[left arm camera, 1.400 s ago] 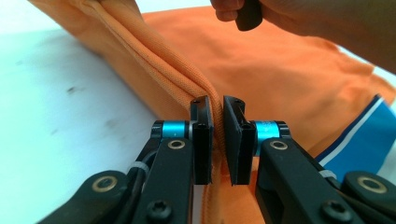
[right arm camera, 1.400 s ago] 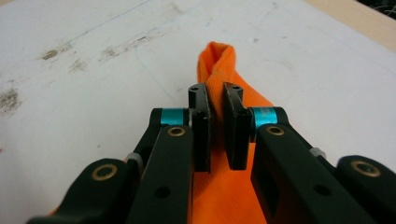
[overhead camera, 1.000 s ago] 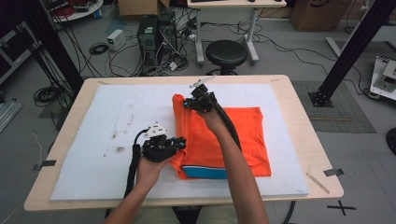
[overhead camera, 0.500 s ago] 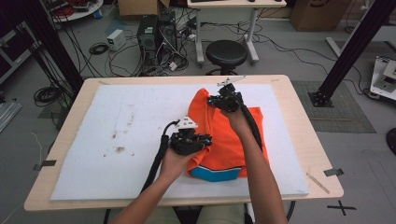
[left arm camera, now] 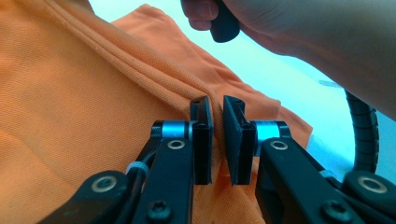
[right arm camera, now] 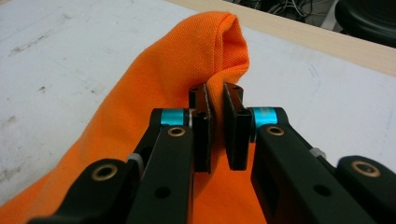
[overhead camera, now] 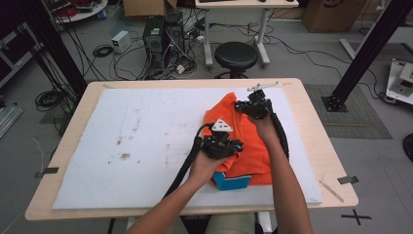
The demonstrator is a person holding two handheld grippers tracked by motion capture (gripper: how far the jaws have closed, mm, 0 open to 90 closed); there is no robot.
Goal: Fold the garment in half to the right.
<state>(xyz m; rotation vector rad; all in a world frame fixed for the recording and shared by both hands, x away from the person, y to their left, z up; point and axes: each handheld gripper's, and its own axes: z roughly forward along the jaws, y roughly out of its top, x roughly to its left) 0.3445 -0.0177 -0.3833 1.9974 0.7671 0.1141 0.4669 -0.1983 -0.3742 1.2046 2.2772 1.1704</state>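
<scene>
Orange shirt (overhead camera: 246,146): knit piqué cloth with a fine pebbled weave, folded into a thick soft stack, lying on the right half of the white mat (overhead camera: 146,146) that covers the desk (overhead camera: 319,146). Upper fold lifted off the stack at two places, humped and creased between them. Ribbed seam running in parallel ridges toward the tips in the left gripper view. Rounded, tube-like fold standing up at 12 o'clock of the tips in the right gripper view.

Left tongs (left arm camera: 218,119), at 9 o'clock of the stack in the high view: clenched on an edge of the orange shirt, cloth pinched thin between the flat black pads (left arm camera: 201,140).

Right tongs (right arm camera: 215,105), at 12 o'clock of the stack: clenched likewise on a bunched fold of the same cloth.

Blue part with a white band (overhead camera: 233,180), peeking out at 6 o'clock of the stack, flat on the mat.

White mat: matte, rectangular, flecked with dark smudges toward 9 o'clock. Desk: pale wood, rounded corners.
</scene>
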